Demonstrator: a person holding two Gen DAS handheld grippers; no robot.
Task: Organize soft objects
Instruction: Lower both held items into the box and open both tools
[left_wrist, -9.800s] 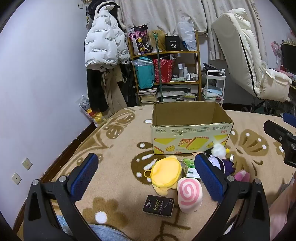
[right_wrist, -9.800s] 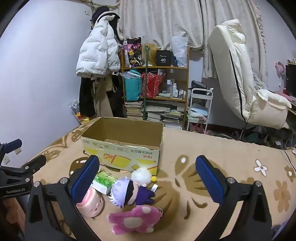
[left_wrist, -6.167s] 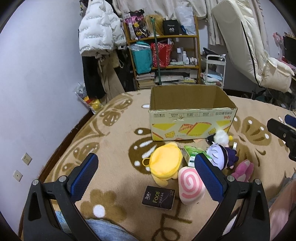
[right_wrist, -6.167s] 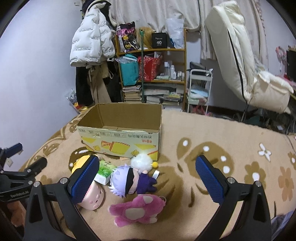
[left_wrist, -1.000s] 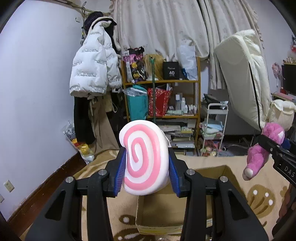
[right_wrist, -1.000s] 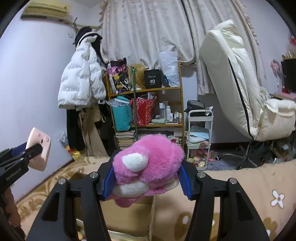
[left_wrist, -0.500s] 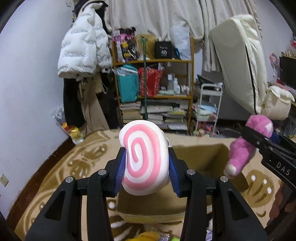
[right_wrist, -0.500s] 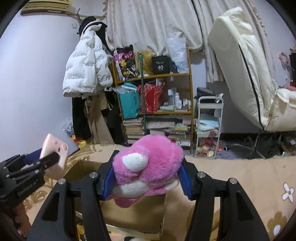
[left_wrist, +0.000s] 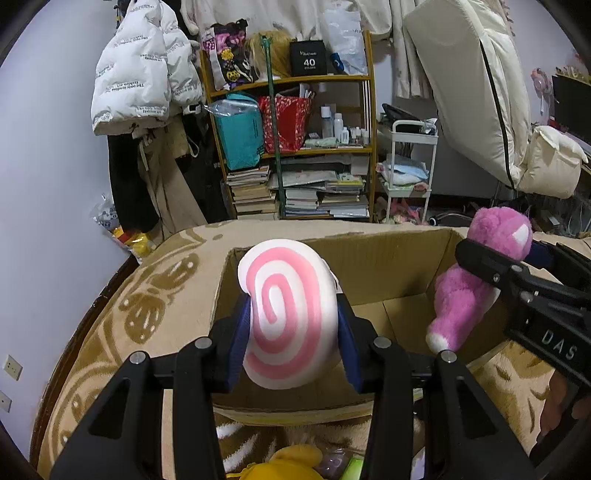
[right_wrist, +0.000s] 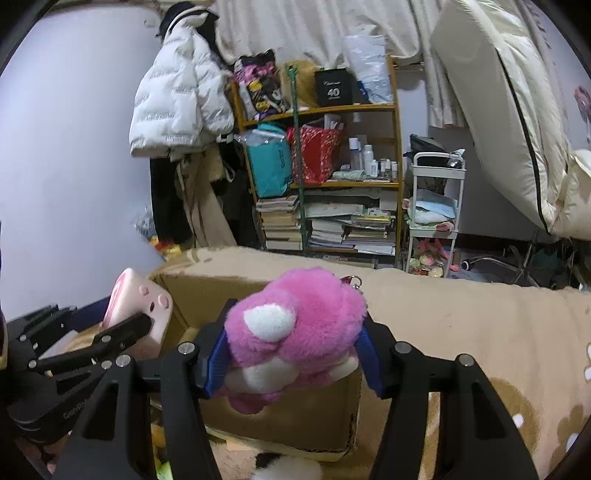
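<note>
Left tongs (left_wrist: 293, 334) clamped the swirl cushion (left_wrist: 290, 314) and right tongs (right_wrist: 293, 349) the pink plush (right_wrist: 295, 328), both above the open cardboard box (left_wrist: 388, 258) (lying directly below).

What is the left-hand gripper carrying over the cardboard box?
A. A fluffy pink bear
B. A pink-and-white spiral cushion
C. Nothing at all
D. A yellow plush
B. The left gripper has its blue fingers pressed on both sides of the pink-and-white spiral cushion, held above the open cardboard box; the fluffy pink plush is in the right gripper instead.
</note>
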